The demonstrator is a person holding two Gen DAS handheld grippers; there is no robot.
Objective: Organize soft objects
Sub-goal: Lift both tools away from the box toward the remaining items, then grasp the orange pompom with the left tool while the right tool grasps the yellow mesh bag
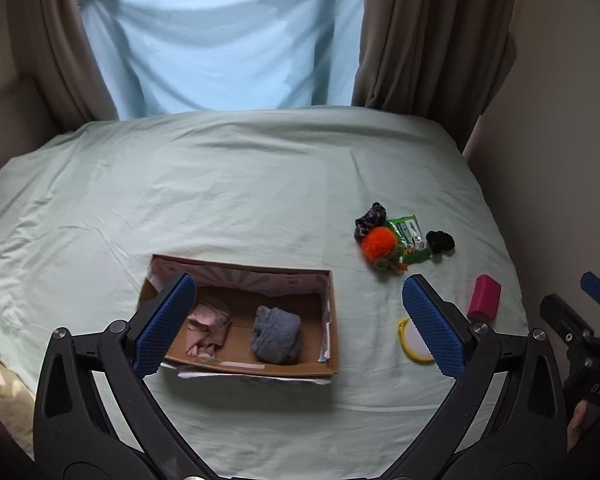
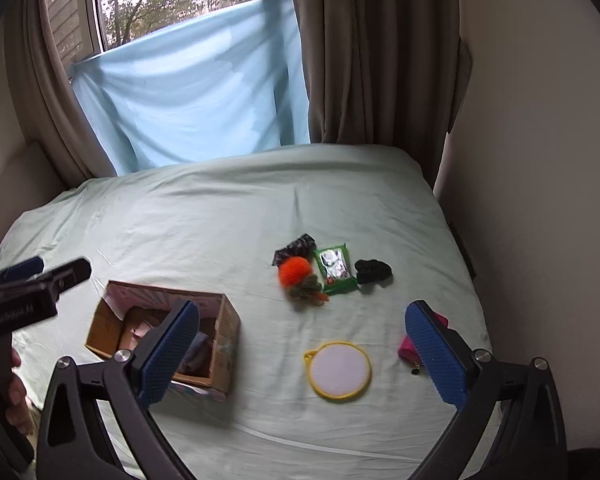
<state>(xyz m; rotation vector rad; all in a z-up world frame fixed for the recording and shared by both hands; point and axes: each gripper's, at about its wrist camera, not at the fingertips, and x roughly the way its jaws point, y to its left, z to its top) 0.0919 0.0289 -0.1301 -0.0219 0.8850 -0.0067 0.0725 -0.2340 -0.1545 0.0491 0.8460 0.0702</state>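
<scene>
An open cardboard box [image 1: 332, 312] sits on the bed and holds a grey cloth [image 1: 276, 338] and a pink cloth [image 1: 208, 330]; it also shows in the right wrist view [image 2: 228, 322]. My left gripper [image 1: 300, 326] is open and empty above the box. My right gripper [image 2: 302, 354] is open and empty above a yellow-rimmed round pad [image 2: 338, 368]. An orange pompom toy [image 2: 298, 274], a dark patterned cloth [image 2: 294, 248], a black scrunchie [image 2: 374, 270] and a pink pouch [image 2: 408, 344] lie on the sheet.
A green wipes packet [image 2: 336, 266] lies between the toy and the scrunchie. The pale green bed sheet [image 1: 240, 184] runs to a wall on the right [image 2: 540, 160]. Brown curtains [image 2: 372, 52] and a blue cloth [image 2: 196, 92] hang behind the bed.
</scene>
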